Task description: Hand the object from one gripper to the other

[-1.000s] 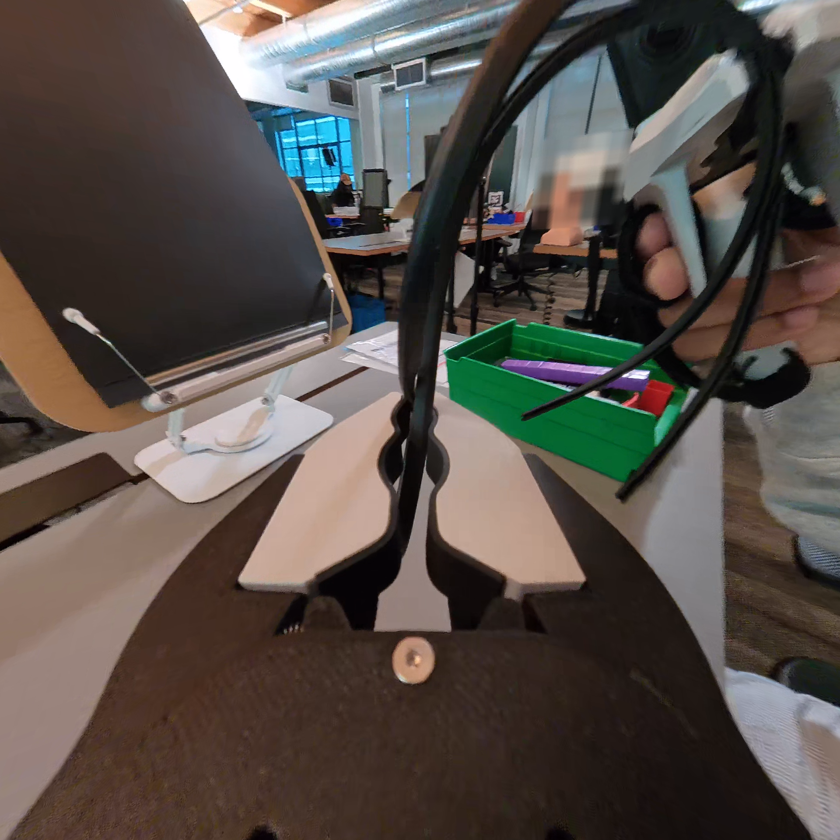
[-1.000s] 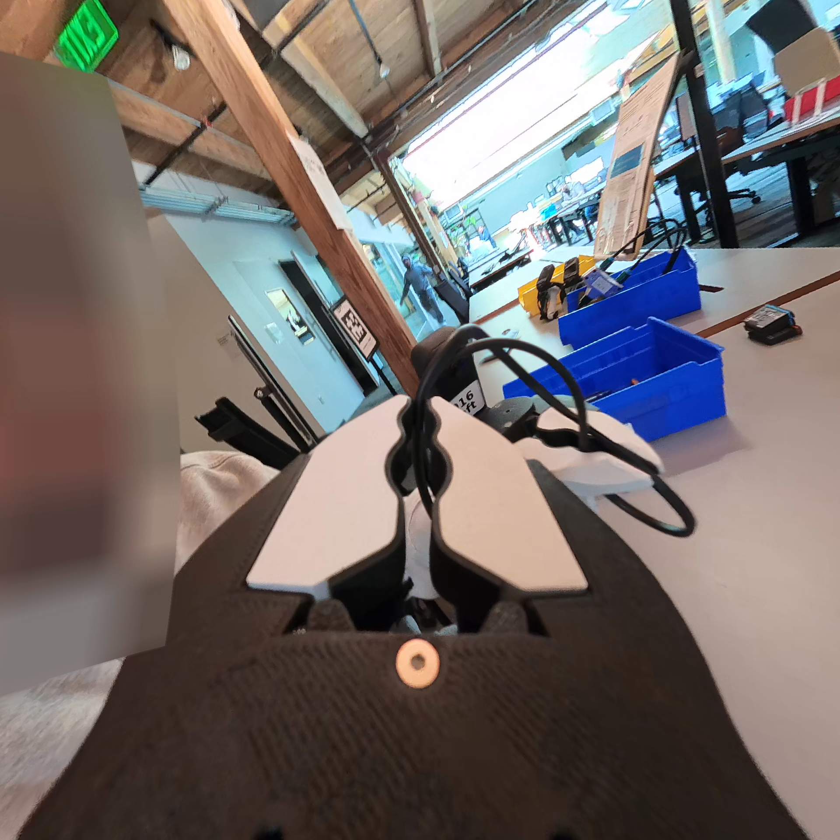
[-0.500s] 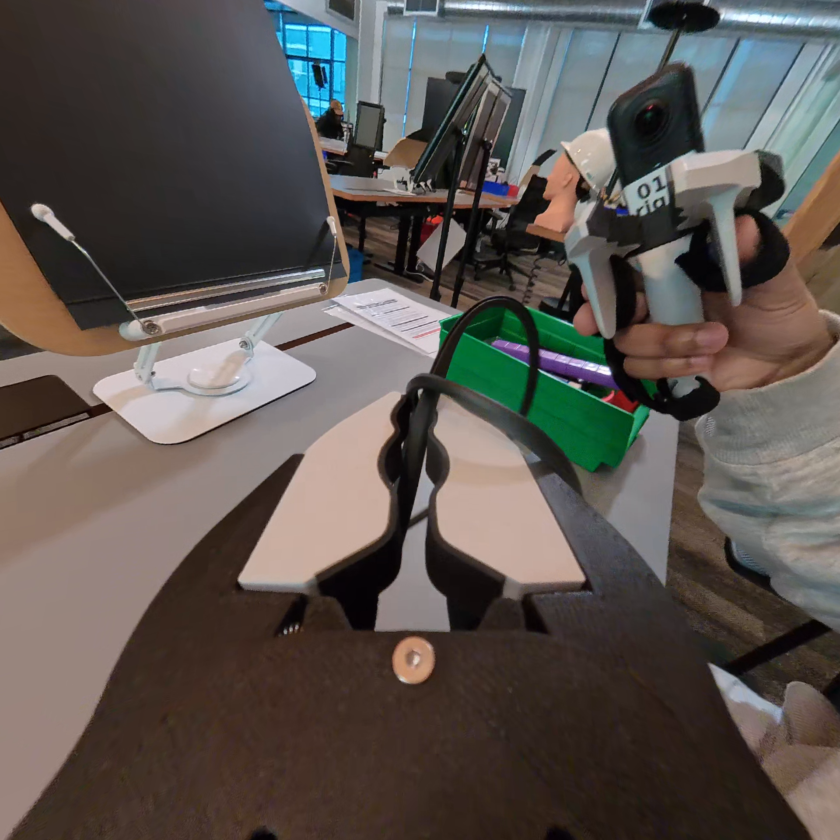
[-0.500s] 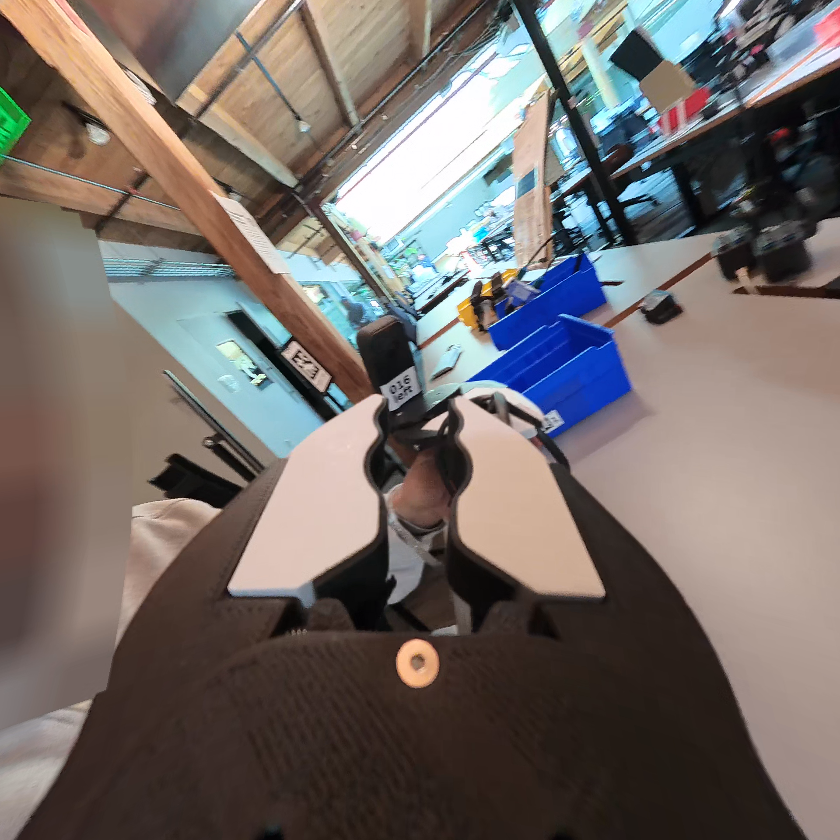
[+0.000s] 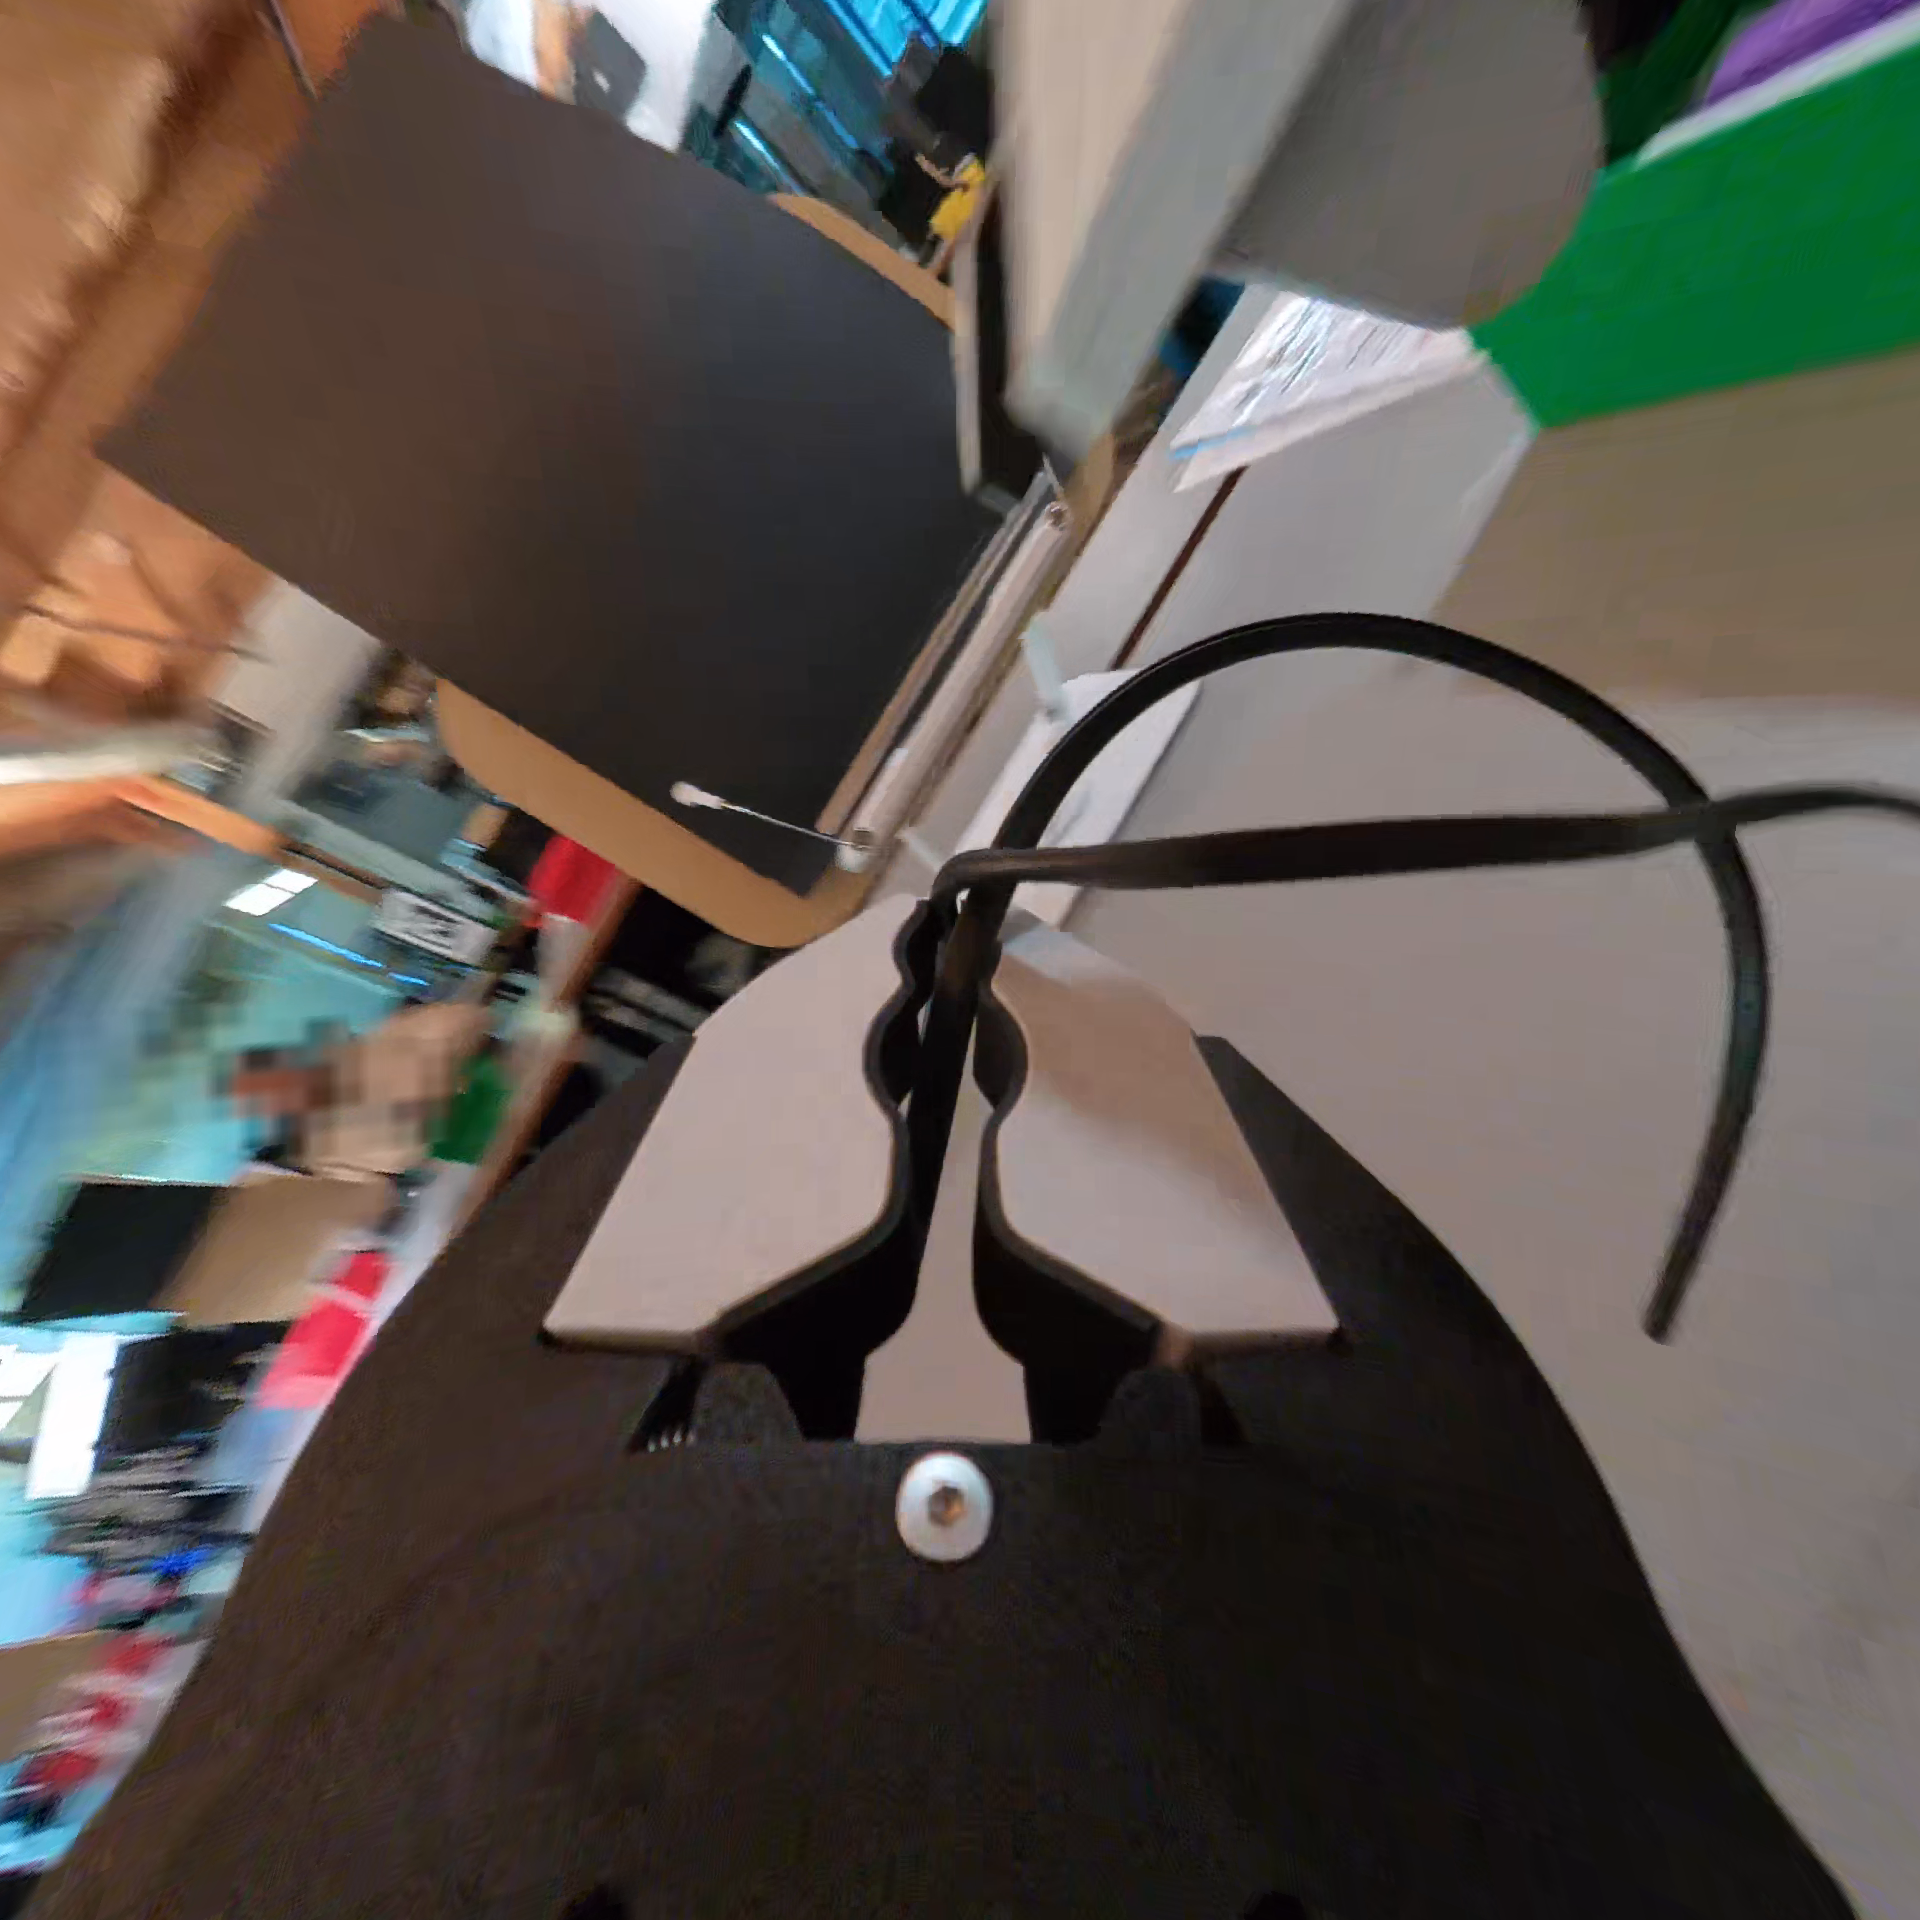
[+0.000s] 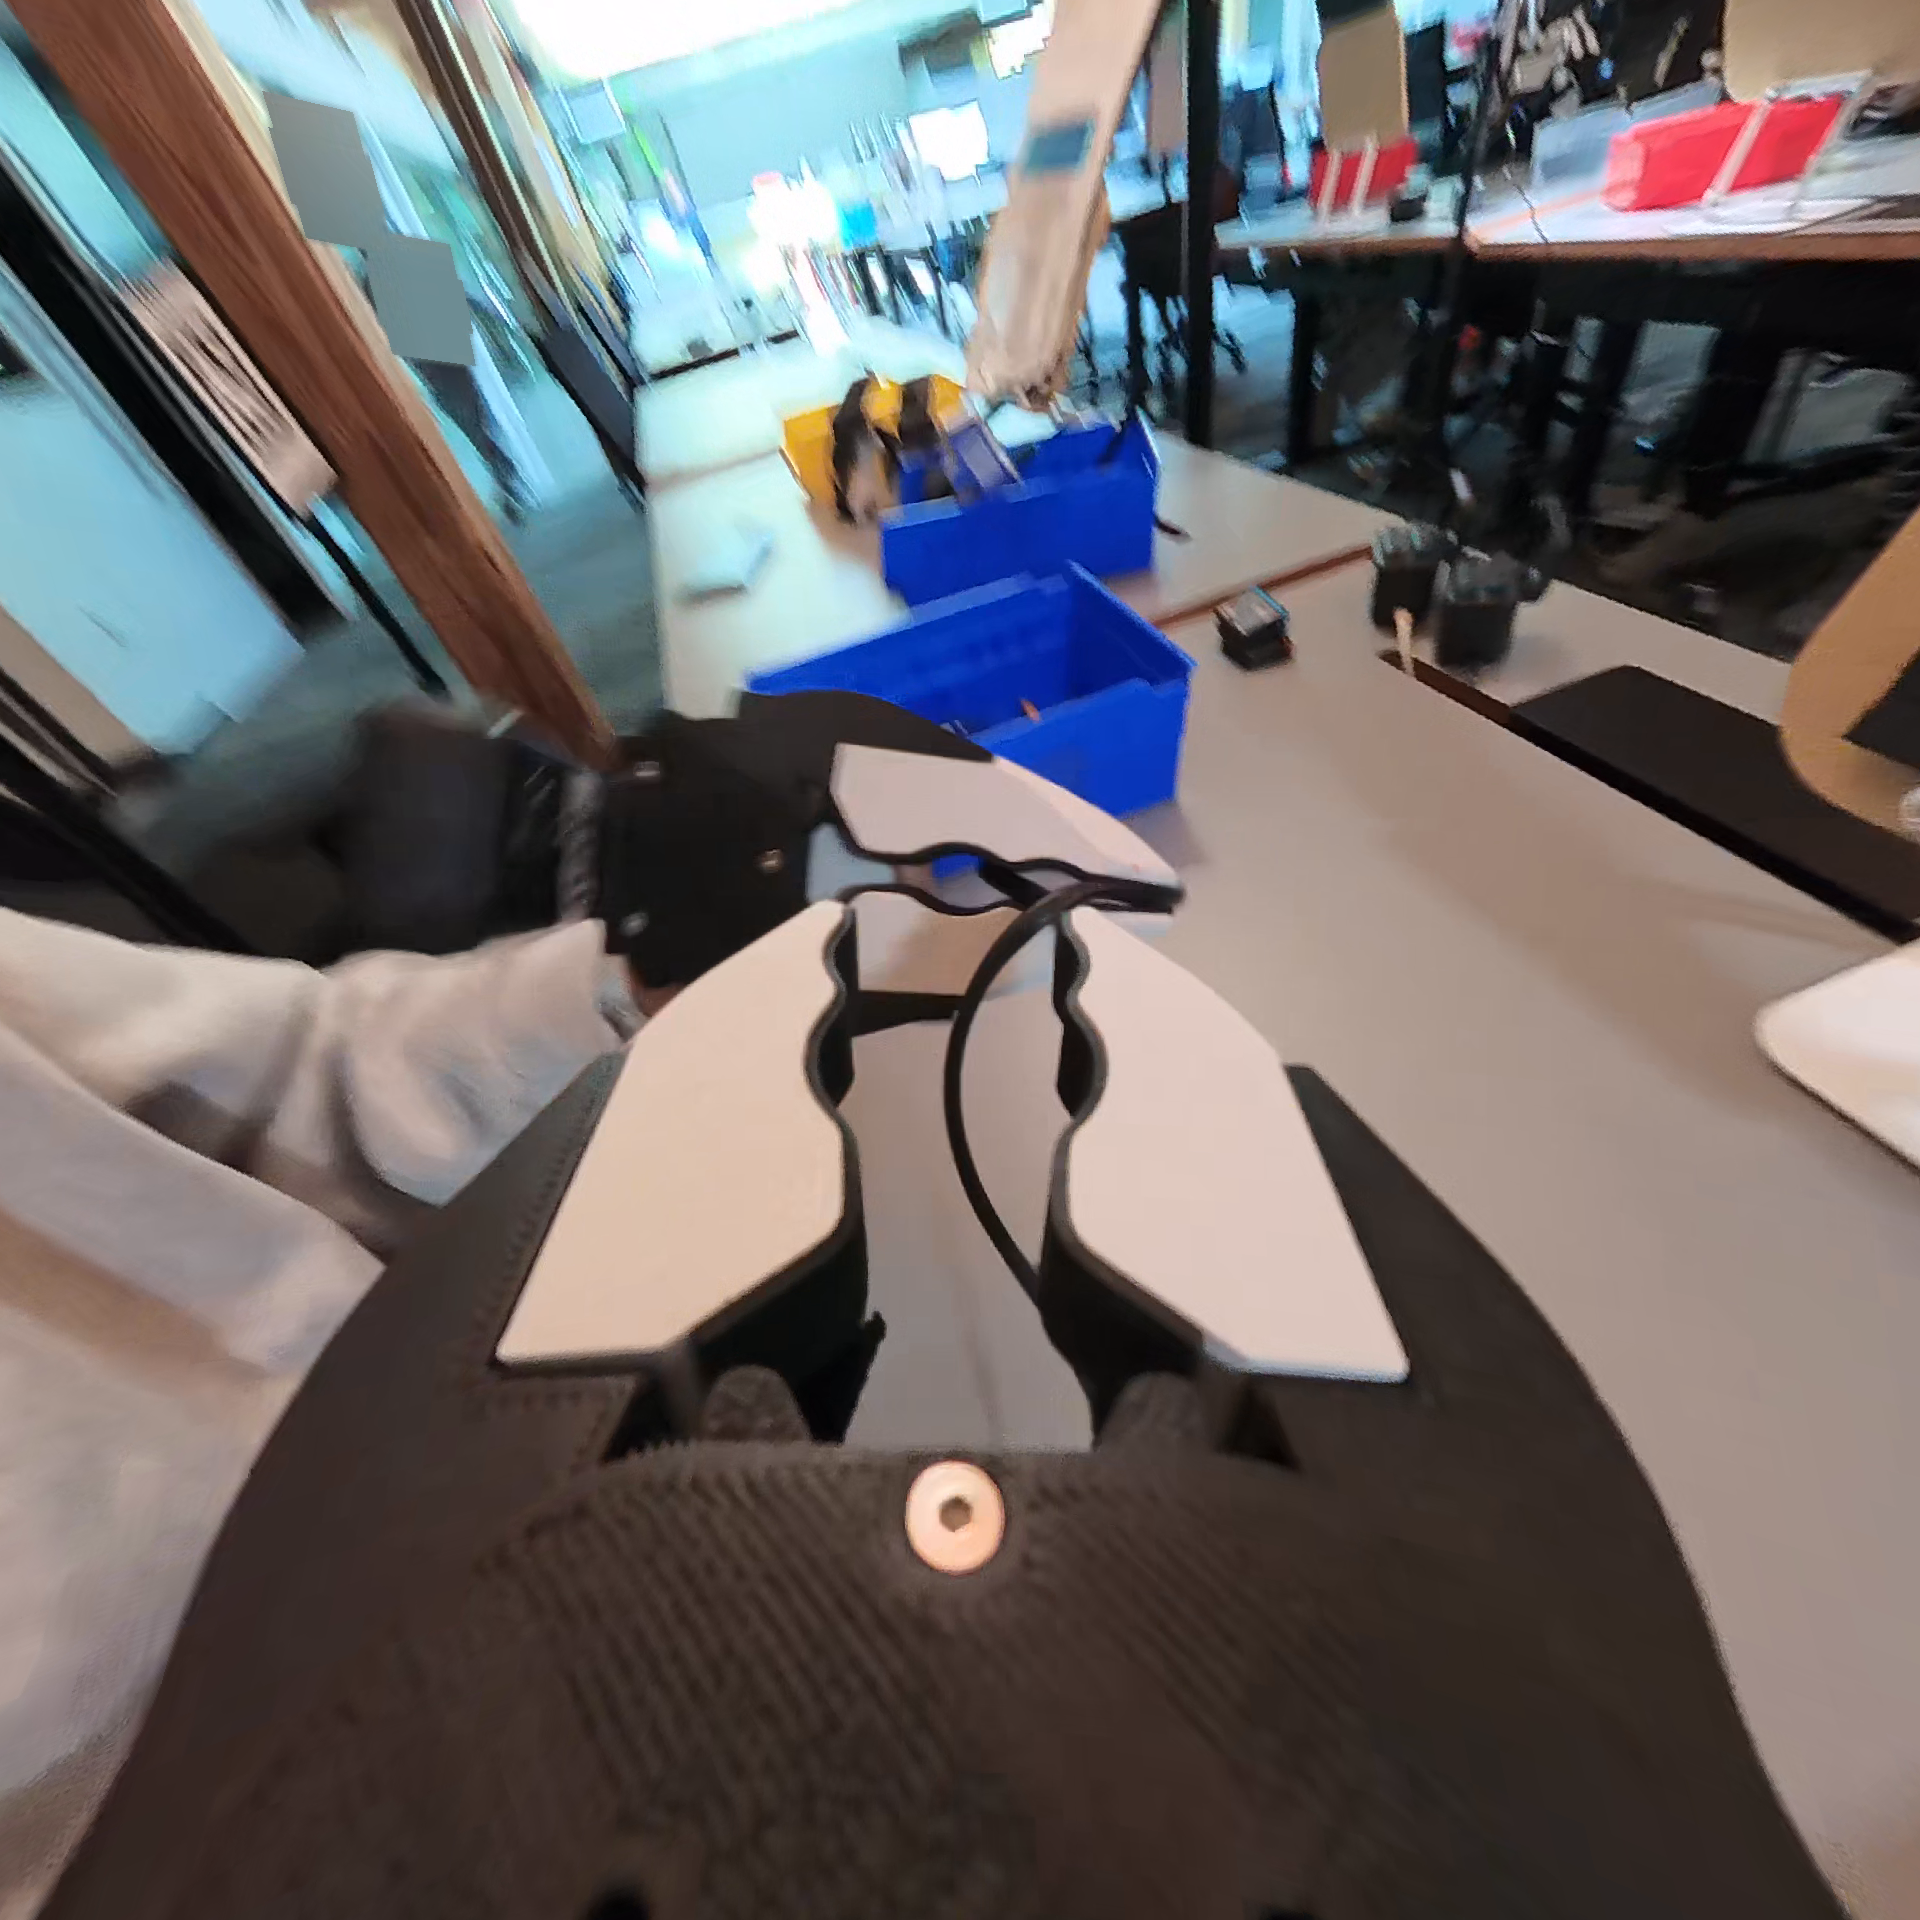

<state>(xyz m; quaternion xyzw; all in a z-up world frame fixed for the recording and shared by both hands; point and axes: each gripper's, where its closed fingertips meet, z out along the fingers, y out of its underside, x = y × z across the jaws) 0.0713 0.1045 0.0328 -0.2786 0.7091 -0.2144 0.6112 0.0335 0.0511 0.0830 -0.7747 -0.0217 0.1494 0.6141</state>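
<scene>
Nothing readable here tbh. Printed paper sheet [image 5: 1314, 379] on table at 1 o'clock in left wrist view: too blurred. Black-and-white patterned sign [image 6: 223, 379] on wooden post at 10 o'clock in right wrist view: just smear.

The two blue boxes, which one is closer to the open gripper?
The front blue box, just past the right gripper. The other blue box sits farther back beside a yellow box.

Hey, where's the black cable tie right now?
In the left wrist view the black cable tie is pinched at the tips of the left gripper, looping off to the right above the grey table, with the green bin beyond.
</scene>
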